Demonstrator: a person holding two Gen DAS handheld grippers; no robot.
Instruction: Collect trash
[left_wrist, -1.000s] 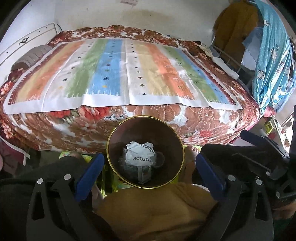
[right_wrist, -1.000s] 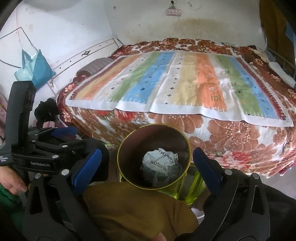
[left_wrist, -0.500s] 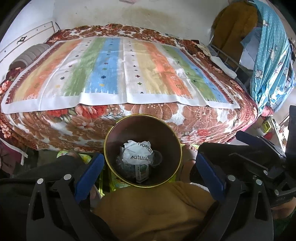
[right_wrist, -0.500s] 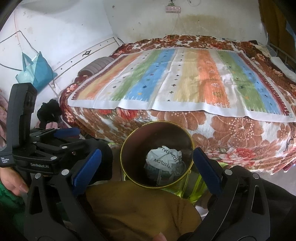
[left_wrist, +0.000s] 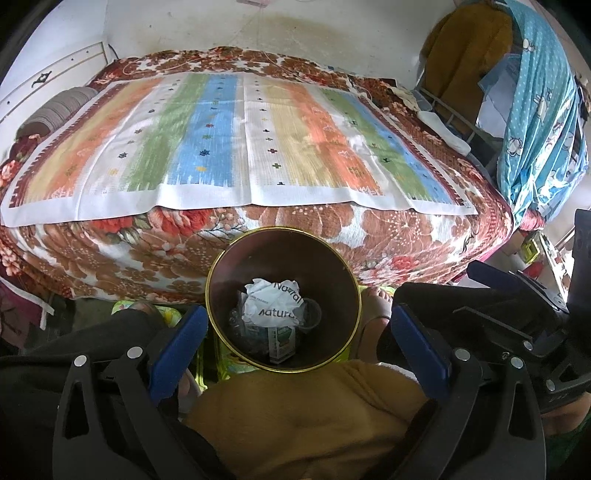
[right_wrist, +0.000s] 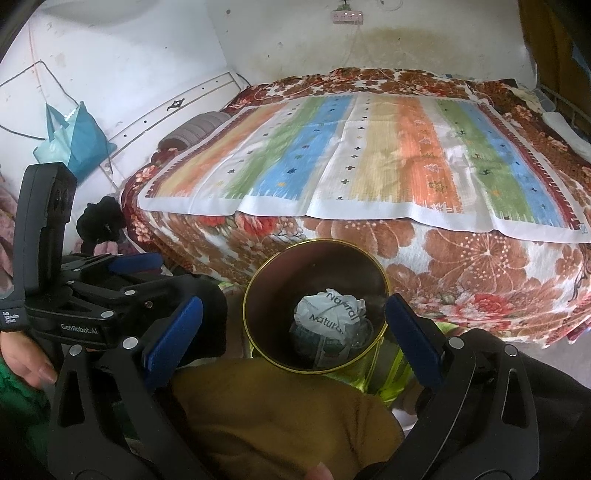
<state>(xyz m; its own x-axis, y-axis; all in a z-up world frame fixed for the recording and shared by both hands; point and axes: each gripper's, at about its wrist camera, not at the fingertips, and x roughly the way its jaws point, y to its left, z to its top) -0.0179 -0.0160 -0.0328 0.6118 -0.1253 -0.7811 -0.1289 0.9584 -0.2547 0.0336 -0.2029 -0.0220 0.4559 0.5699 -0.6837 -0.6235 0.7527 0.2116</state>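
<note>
A dark round bin (left_wrist: 280, 254) with a gold rim stands on the floor in front of the bed. Inside lie a crumpled white paper (left_wrist: 273, 308) printed "Natural", a small carton (left_wrist: 282, 341) and a clear plastic cup (left_wrist: 313, 314). My left gripper (left_wrist: 295, 347) hangs open above the bin's near rim, its blue pads (left_wrist: 177, 347) on either side of the bin. My right gripper (right_wrist: 293, 341) is open too, over the same bin (right_wrist: 314, 266) and paper (right_wrist: 328, 317). Nothing is between either gripper's fingers.
A bed with a striped cloth (left_wrist: 236, 140) over a floral blanket (left_wrist: 388, 236) fills the space behind the bin. Mustard-brown fabric (left_wrist: 306, 417) lies just below the grippers. Bare feet (left_wrist: 373, 299) rest on a green mat beside the bin. Clothes (left_wrist: 539, 122) hang at the right.
Both views have drifted only slightly. The bin and its contents sit as before, and both grippers stay open.
</note>
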